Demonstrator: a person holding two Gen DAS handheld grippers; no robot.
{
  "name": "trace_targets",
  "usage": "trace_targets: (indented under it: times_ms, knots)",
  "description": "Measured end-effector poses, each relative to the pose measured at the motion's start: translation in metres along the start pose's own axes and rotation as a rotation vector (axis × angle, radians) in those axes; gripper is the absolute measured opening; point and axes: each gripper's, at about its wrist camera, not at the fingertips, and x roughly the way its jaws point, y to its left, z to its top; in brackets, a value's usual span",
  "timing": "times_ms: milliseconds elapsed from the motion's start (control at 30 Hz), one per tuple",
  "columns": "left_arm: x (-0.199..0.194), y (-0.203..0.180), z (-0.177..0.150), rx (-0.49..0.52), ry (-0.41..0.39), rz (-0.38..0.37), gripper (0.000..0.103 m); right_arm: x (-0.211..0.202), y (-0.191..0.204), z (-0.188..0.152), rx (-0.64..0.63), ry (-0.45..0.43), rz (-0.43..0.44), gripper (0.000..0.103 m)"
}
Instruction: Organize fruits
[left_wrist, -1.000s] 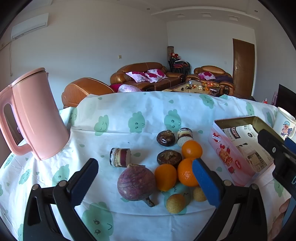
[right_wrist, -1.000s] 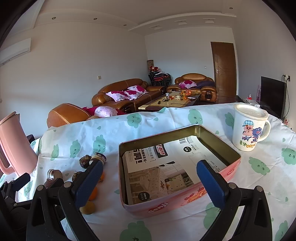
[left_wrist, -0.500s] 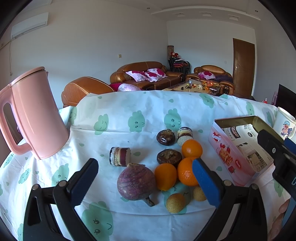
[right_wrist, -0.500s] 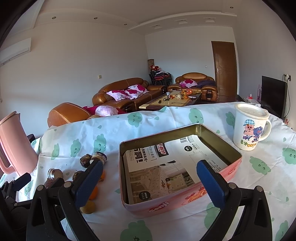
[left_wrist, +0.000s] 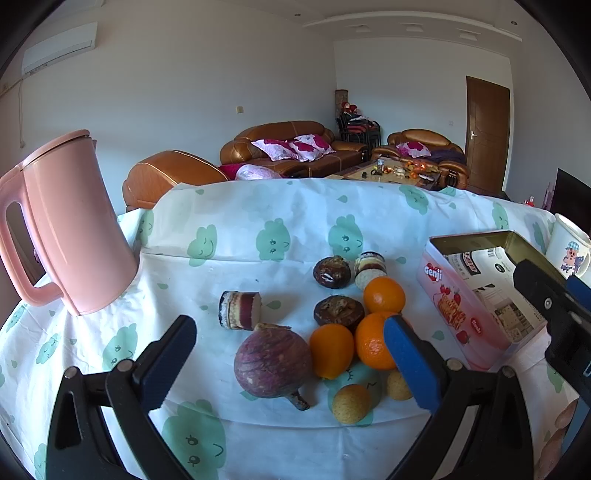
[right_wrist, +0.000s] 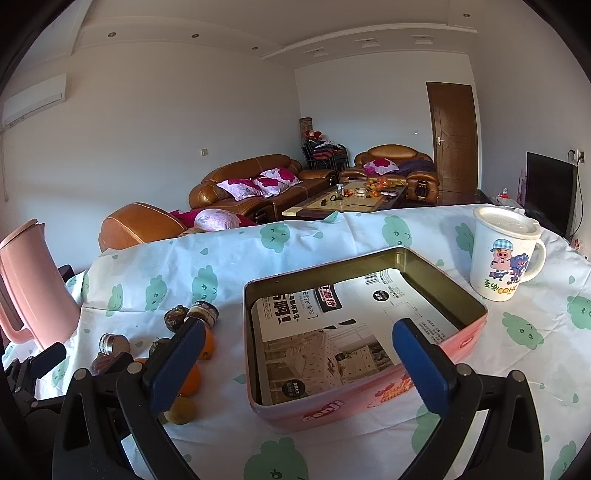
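Note:
A cluster of fruit lies on the cloud-print tablecloth (left_wrist: 236, 236): a purple round fruit with a stem (left_wrist: 272, 364), three oranges (left_wrist: 331, 350) (left_wrist: 373, 346) (left_wrist: 384, 294), two small yellowish fruits (left_wrist: 350, 403), two dark brown ones (left_wrist: 331, 272) and cut cake-like rolls (left_wrist: 239, 309). My left gripper (left_wrist: 291, 363) stands open just short of the purple fruit, holding nothing. A pink tin (right_wrist: 369, 404) lined with printed paper sits to the right. My right gripper (right_wrist: 299, 365) hangs open over the tin's near edge, empty.
A tall pink jug (left_wrist: 70, 229) stands at the left of the table. A white cartoon mug (right_wrist: 502, 258) with a lid stands to the right of the tin. Beyond the table's far edge are brown sofas (right_wrist: 255, 188) and a coffee table.

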Motion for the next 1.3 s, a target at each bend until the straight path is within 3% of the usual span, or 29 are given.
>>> trace_targets:
  times_ms: [267, 367, 500, 600, 667, 833, 967, 1100, 1200, 1300]
  knots:
    - [0.0, -0.001, -0.003, 0.018, 0.015, 0.012, 0.103, -0.001, 0.003, 0.0, -0.024, -0.009, 0.012, 0.102]
    - [-0.006, 0.011, 0.003, 0.03, -0.005, 0.076, 0.103, -0.002, 0.004, 0.0, -0.032, -0.01, 0.022, 0.102]
    - [-0.018, 0.041, 0.009, -0.03, -0.047, 0.187, 0.103, -0.003, 0.008, 0.0, -0.051, -0.001, 0.066, 0.1]
    - [-0.024, 0.063, 0.009, -0.095, -0.039, 0.215, 0.103, 0.0, 0.018, -0.003, -0.086, 0.047, 0.145, 0.076]
    - [-0.026, 0.072, 0.006, -0.112, -0.025, 0.197, 0.103, 0.007, 0.028, -0.007, -0.118, 0.108, 0.197, 0.058]
    - [-0.028, 0.072, -0.004, -0.113, 0.032, 0.145, 0.103, 0.021, 0.057, -0.027, -0.201, 0.265, 0.337, 0.044]
    - [-0.031, 0.056, -0.008, -0.083, 0.067, 0.022, 0.102, 0.023, 0.077, -0.038, -0.277, 0.309, 0.344, 0.043]
    - [-0.028, 0.03, -0.013, -0.03, 0.112, -0.074, 0.102, 0.038, 0.074, -0.041, -0.252, 0.384, 0.334, 0.043]
    - [-0.02, 0.021, -0.012, -0.001, 0.149, -0.116, 0.101, 0.049, 0.068, -0.044, -0.207, 0.457, 0.358, 0.043]
    - [-0.004, 0.019, -0.004, 0.013, 0.174, -0.112, 0.097, 0.051, 0.069, -0.043, -0.204, 0.454, 0.362, 0.043]
